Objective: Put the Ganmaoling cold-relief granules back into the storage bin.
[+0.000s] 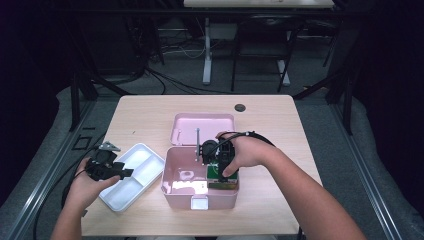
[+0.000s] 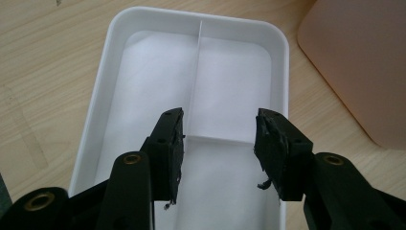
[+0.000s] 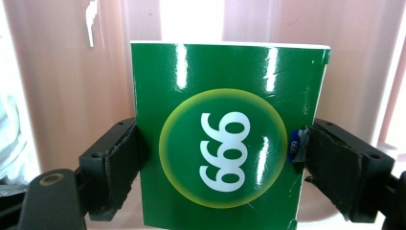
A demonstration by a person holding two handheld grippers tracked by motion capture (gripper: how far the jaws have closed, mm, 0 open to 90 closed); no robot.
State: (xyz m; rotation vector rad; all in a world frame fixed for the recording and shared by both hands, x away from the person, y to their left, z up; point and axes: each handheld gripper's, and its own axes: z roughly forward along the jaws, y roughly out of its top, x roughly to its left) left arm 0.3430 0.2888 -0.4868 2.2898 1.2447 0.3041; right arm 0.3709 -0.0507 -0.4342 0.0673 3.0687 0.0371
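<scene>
A glossy green box (image 3: 225, 96) printed with white digits in a yellow-green circle stands inside the pink bin (image 1: 172, 187). My right gripper (image 3: 218, 163) is lowered into the bin's right side (image 1: 220, 172), with one jaw against each side of the box. A small blue tag (image 3: 294, 142) sits at the right jaw's pad. My left gripper (image 2: 218, 143) hovers open over the white divided tray (image 2: 230, 72), nothing between its jaws. In the high view it (image 1: 122, 171) is at the tray's (image 1: 142, 165) left end.
The pink lid (image 1: 202, 127) lies flat behind the bin. A small pale object (image 1: 187, 175) rests in the bin's left half. The bin's rounded corner (image 2: 359, 62) lies close to the tray's right side. A dark round hole (image 1: 240, 107) marks the table's far edge.
</scene>
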